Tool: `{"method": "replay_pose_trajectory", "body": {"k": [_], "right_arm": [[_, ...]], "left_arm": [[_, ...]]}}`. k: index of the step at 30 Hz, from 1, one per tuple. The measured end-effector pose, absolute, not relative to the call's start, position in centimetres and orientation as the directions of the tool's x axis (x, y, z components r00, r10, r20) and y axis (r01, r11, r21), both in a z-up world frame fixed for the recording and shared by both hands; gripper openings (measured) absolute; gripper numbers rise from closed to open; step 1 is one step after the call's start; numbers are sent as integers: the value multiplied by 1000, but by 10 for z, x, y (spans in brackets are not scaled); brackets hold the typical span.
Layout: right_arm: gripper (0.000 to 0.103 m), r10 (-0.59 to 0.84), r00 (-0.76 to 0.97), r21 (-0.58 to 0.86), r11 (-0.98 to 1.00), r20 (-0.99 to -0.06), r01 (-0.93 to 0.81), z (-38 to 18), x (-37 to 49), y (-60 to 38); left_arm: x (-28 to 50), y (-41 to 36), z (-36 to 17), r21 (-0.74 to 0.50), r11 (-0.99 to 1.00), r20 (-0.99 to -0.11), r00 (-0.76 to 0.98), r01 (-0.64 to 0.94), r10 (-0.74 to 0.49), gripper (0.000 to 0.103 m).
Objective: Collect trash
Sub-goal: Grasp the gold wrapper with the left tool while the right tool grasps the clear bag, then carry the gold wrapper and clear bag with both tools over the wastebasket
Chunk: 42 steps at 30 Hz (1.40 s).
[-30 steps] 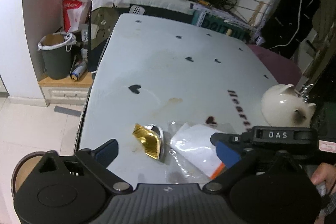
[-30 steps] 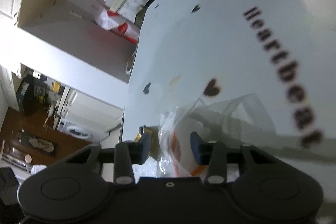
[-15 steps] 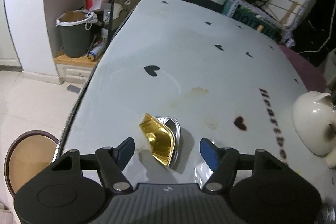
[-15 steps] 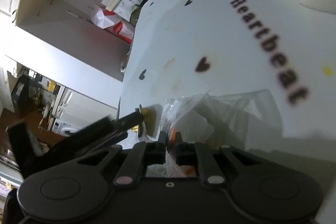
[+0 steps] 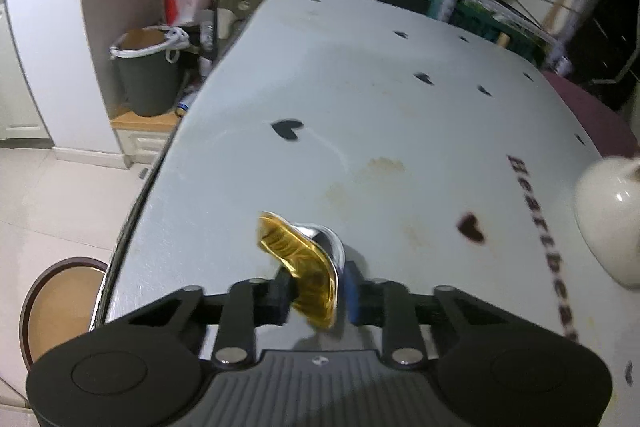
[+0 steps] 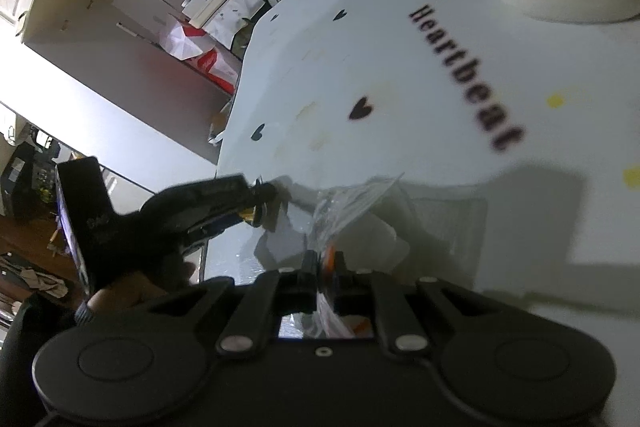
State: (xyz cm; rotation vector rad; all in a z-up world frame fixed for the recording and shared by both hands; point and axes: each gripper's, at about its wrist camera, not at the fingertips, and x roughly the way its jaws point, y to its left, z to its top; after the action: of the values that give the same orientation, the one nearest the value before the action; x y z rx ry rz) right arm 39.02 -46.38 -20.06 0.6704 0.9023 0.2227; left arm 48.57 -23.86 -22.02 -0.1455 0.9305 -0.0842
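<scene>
Item: crumpled gold foil wrapper (image 5: 304, 271), light, springy, crush-prone, sat low over the counter (image 5: 400, 131), pinched mid-fold by left gripper (image 5: 316, 293) fingers; right gripper (image 6: 323, 273) fingers pinched slippery clear plastic bag (image 6: 360, 207).

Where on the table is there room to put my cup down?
The table is bare across its far half, beyond the stains, dotted only with printed hearts. The near edge is crowded: both grippers, the gold wrapper, and the plastic bag. The white pot fills the right side.

Left tongs (image 5: 316, 291) clamped on gold foil wrapper (image 5: 298, 267), white table (image 5: 360, 107), dark bin (image 5: 146, 79)
</scene>
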Motion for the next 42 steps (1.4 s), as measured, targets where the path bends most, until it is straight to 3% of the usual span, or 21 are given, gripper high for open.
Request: {"method": "replay_pose_trajectory", "body": {"k": [20, 42], "right_arm": [[5, 281, 636, 384, 923, -719, 27, -146, 329, -429], [6, 157, 697, 146, 986, -699, -76, -96, 244, -371]], "left_arm": [[377, -205, -165, -218, 964, -766, 587, 150, -264, 20], [264, -159, -130, -233, 954, -731, 612, 191, -301, 20]]}}
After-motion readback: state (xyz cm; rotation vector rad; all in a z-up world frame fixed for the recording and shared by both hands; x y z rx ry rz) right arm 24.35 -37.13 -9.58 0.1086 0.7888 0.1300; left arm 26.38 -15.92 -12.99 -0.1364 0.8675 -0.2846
